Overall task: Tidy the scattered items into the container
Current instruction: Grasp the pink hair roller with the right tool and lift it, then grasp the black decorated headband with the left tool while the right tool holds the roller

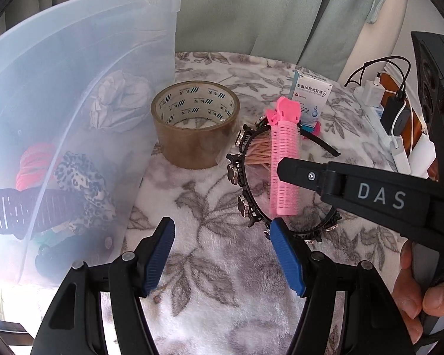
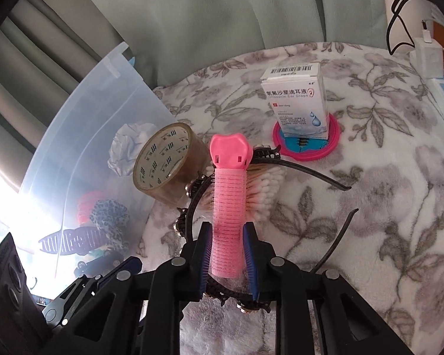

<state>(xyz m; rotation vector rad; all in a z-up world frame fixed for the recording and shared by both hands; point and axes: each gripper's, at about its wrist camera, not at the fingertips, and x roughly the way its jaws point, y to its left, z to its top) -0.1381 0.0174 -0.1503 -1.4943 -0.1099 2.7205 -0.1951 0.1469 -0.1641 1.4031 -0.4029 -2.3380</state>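
Observation:
My right gripper point(image 2: 227, 227) is shut on the lower part of a pink hair roller point(image 2: 228, 195), its blue pads pressing both sides. The roller lies over a black studded headband point(image 1: 242, 177) and a bundle of cotton swabs point(image 2: 266, 189). My left gripper point(image 1: 222, 227) hovers open above the floral blanket with nothing between its fingers. It is just in front of the roller point(image 1: 284, 153) and right of the translucent container point(image 1: 74, 59). A roll of brown tape point(image 1: 195, 124) stands beside the container. An ear-drops box point(image 2: 299, 97) stands on a pink round lid point(image 2: 334, 139).
Inside the container lie crumpled paper point(image 1: 118, 100), a red scrunchie point(image 1: 35, 162), a leopard scrunchie point(image 1: 83, 183) and a striped hair claw point(image 1: 11, 210). Chargers and cables point(image 1: 393, 109) crowd the right edge. A grey-green curtain point(image 2: 222, 14) hangs behind the blanket.

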